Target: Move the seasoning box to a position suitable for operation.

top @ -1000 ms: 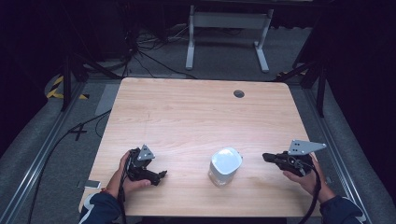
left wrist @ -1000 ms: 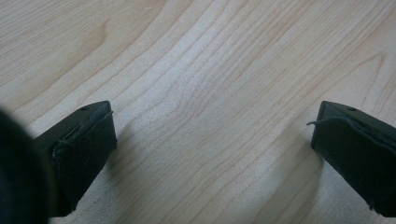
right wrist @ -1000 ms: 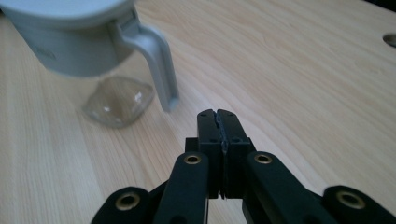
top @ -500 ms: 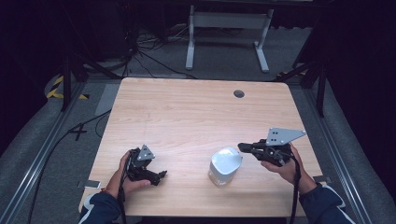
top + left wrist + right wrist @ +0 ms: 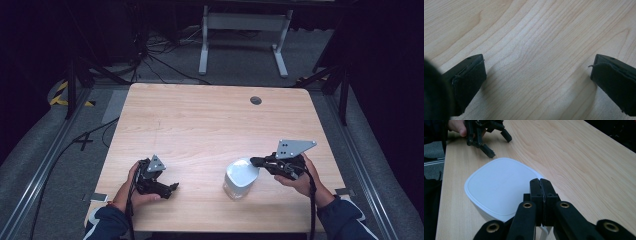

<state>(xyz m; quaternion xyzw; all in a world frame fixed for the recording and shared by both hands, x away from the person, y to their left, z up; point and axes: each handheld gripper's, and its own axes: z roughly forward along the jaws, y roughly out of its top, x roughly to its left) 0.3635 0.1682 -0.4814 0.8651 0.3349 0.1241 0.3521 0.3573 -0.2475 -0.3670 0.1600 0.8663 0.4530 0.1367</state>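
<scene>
High view: a white container (image 5: 240,177) is standing upside down at lower centre of the bench (image 5: 210,120); it is looking light, rigid, smooth-walled and likely slippery, so gripping across its tapered sides near the base seems best. The right tongs (image 5: 254,161) are hovering at its upper right edge, pressed together, holding nothing. The left tongs (image 5: 171,187) are resting lower left, well apart from it. Left gripper view: jaws are standing apart over bare wood. Right gripper view: the closed right tongs (image 5: 540,182) are pointing over the container (image 5: 496,185).
</scene>
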